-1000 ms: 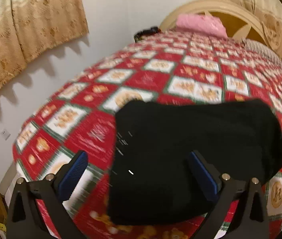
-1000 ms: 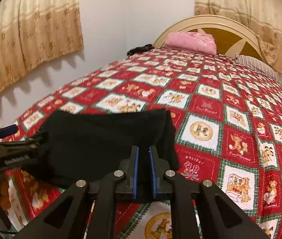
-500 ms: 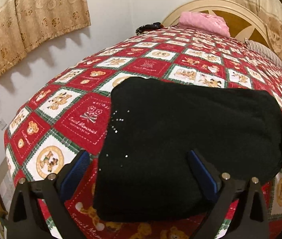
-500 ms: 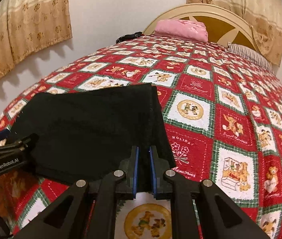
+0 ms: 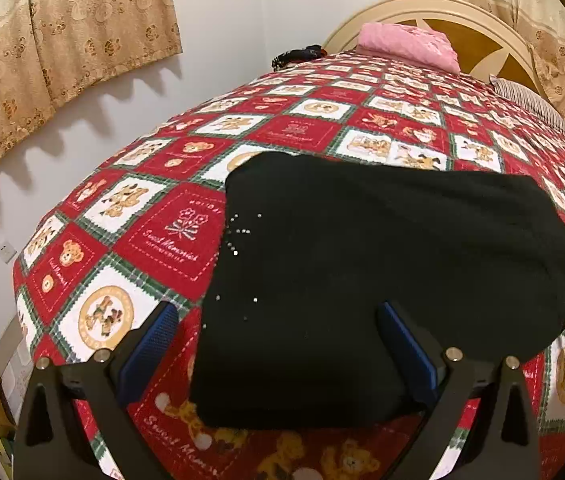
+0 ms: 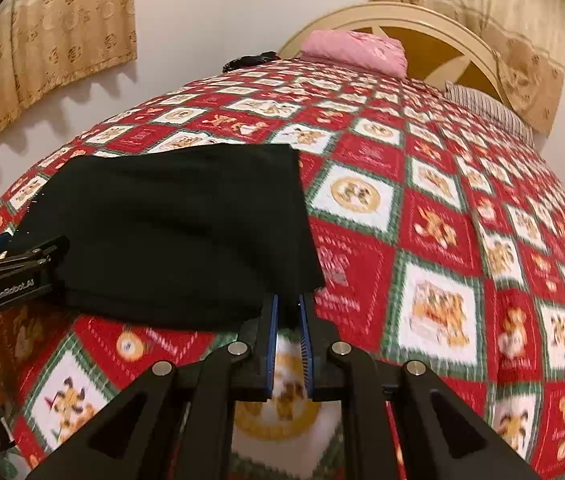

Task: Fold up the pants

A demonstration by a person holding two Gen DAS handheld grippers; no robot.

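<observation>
Fingers first: your right gripper (image 6: 288, 312) is pinching the near corner of the black pants (image 6: 178, 232), while your left gripper (image 5: 278, 352) is gaping wide over them. Folded compact, they are lying on the bed (image 5: 162, 236); only release is looking left.

Your pants (image 5: 382, 272): black, folded to a compact multi-layer rectangle, lying flat on the bed. They fill centre frame in the left wrist view, left-centre in the right wrist view (image 6: 178, 228).

A home bedroom. A bed (image 5: 322, 128) with a teddy-bear quilt, a rounded headboard (image 5: 462, 24), a pink pillow (image 5: 406, 44). Floral curtains (image 5: 62, 32) hang on the wall.
</observation>
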